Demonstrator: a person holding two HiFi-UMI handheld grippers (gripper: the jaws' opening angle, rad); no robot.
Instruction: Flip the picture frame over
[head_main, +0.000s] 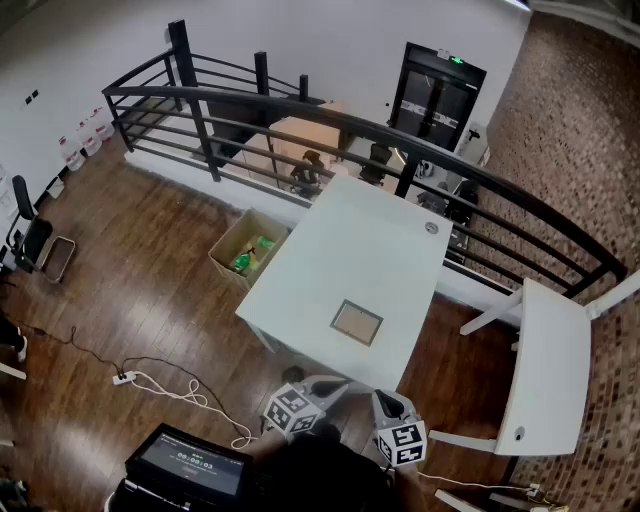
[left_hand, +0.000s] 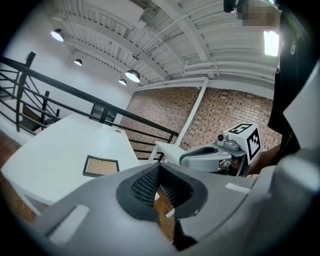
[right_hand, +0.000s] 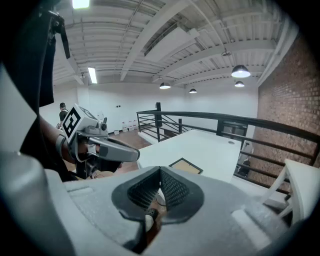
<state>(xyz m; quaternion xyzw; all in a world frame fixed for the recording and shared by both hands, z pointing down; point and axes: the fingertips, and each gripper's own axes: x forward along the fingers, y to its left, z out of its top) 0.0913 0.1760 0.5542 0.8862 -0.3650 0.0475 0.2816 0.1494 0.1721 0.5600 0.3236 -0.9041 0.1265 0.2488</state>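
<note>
Closed left hand-held gripper and right one face the table edge.

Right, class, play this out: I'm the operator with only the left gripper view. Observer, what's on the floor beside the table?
Observer: An open cardboard box holding green items, clear in the head view.
Operator: Is the right gripper holding anything?
Observer: No; its jaws are shut and empty in its own view.
Operator: Anything else on the floor?
Observer: A white power strip with a looping cable.
</note>
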